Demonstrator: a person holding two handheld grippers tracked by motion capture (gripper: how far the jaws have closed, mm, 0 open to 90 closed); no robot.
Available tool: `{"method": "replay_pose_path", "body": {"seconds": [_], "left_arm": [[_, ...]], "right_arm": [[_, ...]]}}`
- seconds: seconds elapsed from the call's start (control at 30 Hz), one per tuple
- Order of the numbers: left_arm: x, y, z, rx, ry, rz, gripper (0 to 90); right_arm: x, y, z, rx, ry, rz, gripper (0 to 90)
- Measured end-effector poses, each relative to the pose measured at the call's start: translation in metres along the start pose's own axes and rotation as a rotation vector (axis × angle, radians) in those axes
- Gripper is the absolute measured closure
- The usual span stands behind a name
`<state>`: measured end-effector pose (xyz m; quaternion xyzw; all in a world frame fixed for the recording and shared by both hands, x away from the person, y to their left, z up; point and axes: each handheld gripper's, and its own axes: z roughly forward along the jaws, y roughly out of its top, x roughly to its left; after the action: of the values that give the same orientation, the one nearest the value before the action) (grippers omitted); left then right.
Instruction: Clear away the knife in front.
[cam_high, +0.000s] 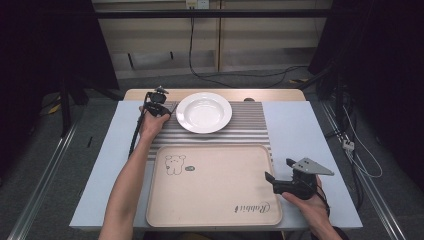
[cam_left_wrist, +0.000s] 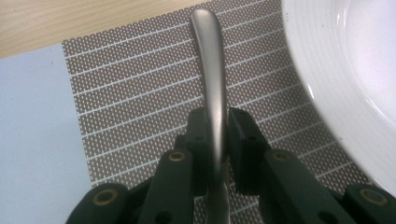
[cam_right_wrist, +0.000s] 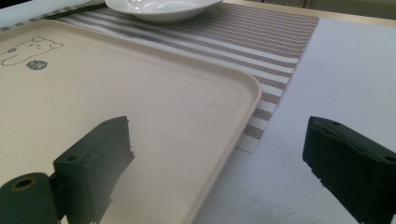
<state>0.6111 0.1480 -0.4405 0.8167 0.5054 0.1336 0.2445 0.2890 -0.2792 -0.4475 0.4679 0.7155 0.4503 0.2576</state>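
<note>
A brushed-metal utensil handle (cam_left_wrist: 210, 60) lies lengthwise on the striped placemat (cam_left_wrist: 140, 93), just left of a white deep plate (cam_left_wrist: 355, 70). My left gripper (cam_left_wrist: 217, 126) is shut on that handle, its black pads pressed against both sides; the utensil's working end is hidden below the jaws. From above, the left gripper (cam_high: 159, 104) sits at the plate's (cam_high: 204, 112) left rim. My right gripper (cam_high: 278, 169) stands open at the right edge of the beige tray (cam_high: 215, 195), one jaw over the tray (cam_right_wrist: 140, 93) and the other over the table, with nothing between them.
The tray carries a bear drawing (cam_high: 175, 164) and nothing else. The placemat (cam_high: 250, 127) runs under the plate and the tray's far edge. A pale blue tabletop (cam_high: 300, 130) surrounds them, with a wooden strip (cam_high: 265, 94) at the far edge.
</note>
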Motion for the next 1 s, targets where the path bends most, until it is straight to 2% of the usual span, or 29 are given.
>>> {"method": "replay_pose_path", "body": {"seconds": [0.13,0.23,0.27,0.33,0.4,0.57,0.77,0.83,0.93,1.0], "left_arm": [[0.0019,-0.0001,0.0000,0.000,-0.020,-0.025,79.0],[-0.0011,0.0018,-0.0004,0.018,0.001,-0.002,79.7],[-0.0023,0.0014,-0.0003,0.014,0.009,-0.013,79.8],[-0.0045,0.0013,-0.0006,0.015,0.020,0.023,79.9],[-0.0039,0.0007,-0.0004,0.008,0.018,0.010,79.9],[-0.0015,0.0007,-0.0022,0.021,0.002,0.021,79.9],[-0.0020,-0.0009,-0.0042,0.030,-0.013,0.015,80.0],[-0.0027,-0.0009,-0.0051,0.035,-0.004,0.026,80.0],[-0.0034,-0.0024,-0.0055,0.024,-0.005,0.010,79.9],[-0.0025,-0.0026,-0.0060,0.025,-0.001,0.022,80.0]], "right_arm": [[-0.0010,-0.0001,0.0003,0.003,-0.003,0.004,8.5],[-0.0015,-0.0002,0.0007,0.004,-0.003,0.005,8.5],[-0.0014,-0.0002,0.0008,0.005,-0.003,0.005,8.5],[-0.0011,-0.0003,0.0006,0.004,-0.003,0.002,8.5],[-0.0006,-0.0003,0.0005,0.003,-0.003,0.001,8.5],[-0.0006,-0.0001,0.0005,0.002,-0.002,0.001,8.5],[-0.0003,0.0001,0.0005,-0.001,0.001,0.006,8.5],[0.0000,0.0002,0.0000,-0.003,0.003,0.004,8.5],[0.0004,0.0001,-0.0003,-0.002,0.004,-0.002,8.5],[0.0001,0.0001,-0.0002,-0.002,0.003,-0.001,8.5]]}}
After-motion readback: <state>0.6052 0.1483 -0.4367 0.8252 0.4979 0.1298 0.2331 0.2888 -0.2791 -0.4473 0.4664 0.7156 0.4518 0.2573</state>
